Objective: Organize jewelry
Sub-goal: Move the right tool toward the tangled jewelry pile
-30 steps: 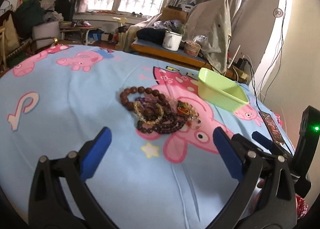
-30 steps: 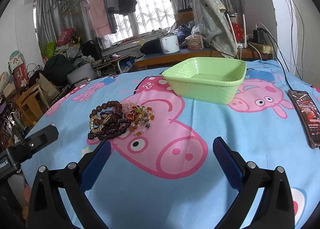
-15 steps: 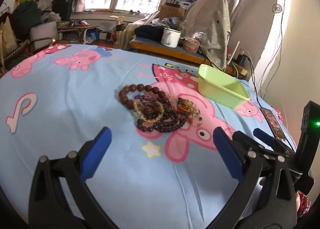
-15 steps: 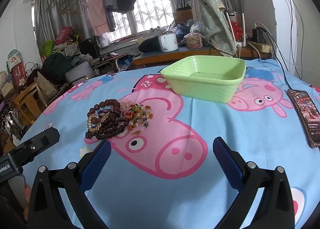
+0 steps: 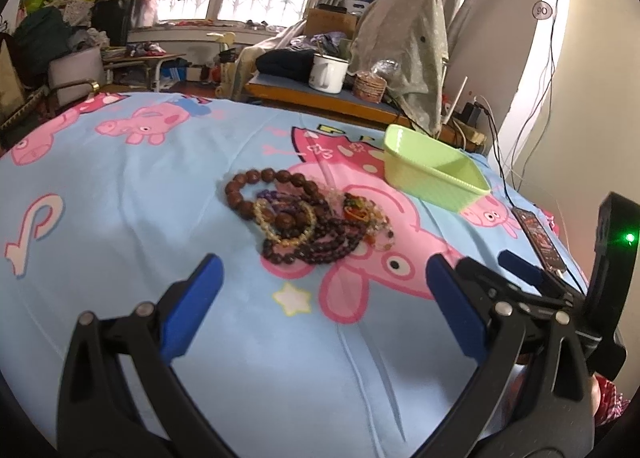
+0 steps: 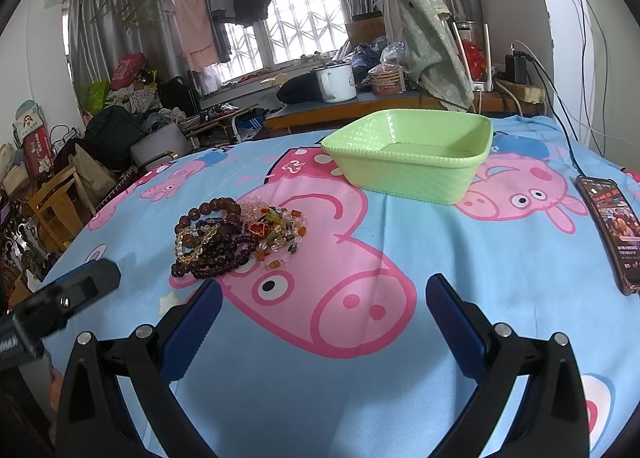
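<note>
A pile of bead bracelets [image 5: 308, 218] lies on the blue cartoon-pig cloth: brown wooden beads, dark purple beads, a pale yellow strand and mixed coloured stones. In the right wrist view the bracelets [image 6: 236, 236] sit ahead and to the left. A light green plastic basket [image 5: 434, 172] stands beyond them to the right, with nothing visible inside; the right wrist view shows the basket [image 6: 412, 156] straight ahead. My left gripper [image 5: 320, 280] is open, just short of the pile. My right gripper [image 6: 322, 304] is open too, over the pig print, nothing between its fingers.
A phone [image 6: 614, 222] with a lit screen lies on the cloth at the right, cables trailing behind it. Past the bed stands a low table with a white enamel mug [image 6: 338, 82] and a small woven basket [image 6: 386, 78]. Clutter fills the room's left side.
Both grippers have edged forward toward the bracelets, which now look slightly larger and nearer. The jaws stay open; nothing on the cloth has moved.
</note>
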Demonstrator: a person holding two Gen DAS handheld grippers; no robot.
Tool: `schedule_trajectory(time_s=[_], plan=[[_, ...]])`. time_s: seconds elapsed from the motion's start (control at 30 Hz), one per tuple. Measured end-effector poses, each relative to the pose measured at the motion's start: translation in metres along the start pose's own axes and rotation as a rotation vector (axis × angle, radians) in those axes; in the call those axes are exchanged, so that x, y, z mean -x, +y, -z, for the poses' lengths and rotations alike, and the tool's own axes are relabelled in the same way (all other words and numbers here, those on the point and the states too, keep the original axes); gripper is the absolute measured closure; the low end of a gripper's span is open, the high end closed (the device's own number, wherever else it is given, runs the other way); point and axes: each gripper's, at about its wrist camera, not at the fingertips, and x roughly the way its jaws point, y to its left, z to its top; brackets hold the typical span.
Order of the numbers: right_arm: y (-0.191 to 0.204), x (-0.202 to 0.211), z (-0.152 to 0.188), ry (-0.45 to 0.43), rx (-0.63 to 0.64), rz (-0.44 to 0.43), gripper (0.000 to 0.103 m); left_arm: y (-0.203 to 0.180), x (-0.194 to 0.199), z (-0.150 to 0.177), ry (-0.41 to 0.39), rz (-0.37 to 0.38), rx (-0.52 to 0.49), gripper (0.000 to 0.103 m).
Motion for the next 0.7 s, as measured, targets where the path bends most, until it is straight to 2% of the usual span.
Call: schedule_trajectory(time_s=[0.2,0.47,0.6,0.63,0.7], plan=[[0.0,-0.001,0.001,0.002,0.001,0.0,0.027,0.025,-0.003,-0.017,0.029,-0.007,0.025,0.006],[-0.002,-0.005,-0.001,0.027,-0.01,0.0,0.027,0.055,-0.001,-0.044,-0.006,-0.157,-0.075,0.006],[-0.006,-0.006,-0.009,0.036,-0.005,-0.006,0.027,0.074,-0.008,-0.05,0.022,-0.203,-0.081,0.006],[-0.006,-0.006,-0.011,0.035,0.003,-0.012,0.028,0.078,-0.009,-0.05,0.025,-0.202,-0.074,0.006],[-0.003,-0.01,-0.015,0.053,0.035,-0.026,0.037,0.086,-0.012,-0.052,0.035,-0.192,-0.061,0.006]])
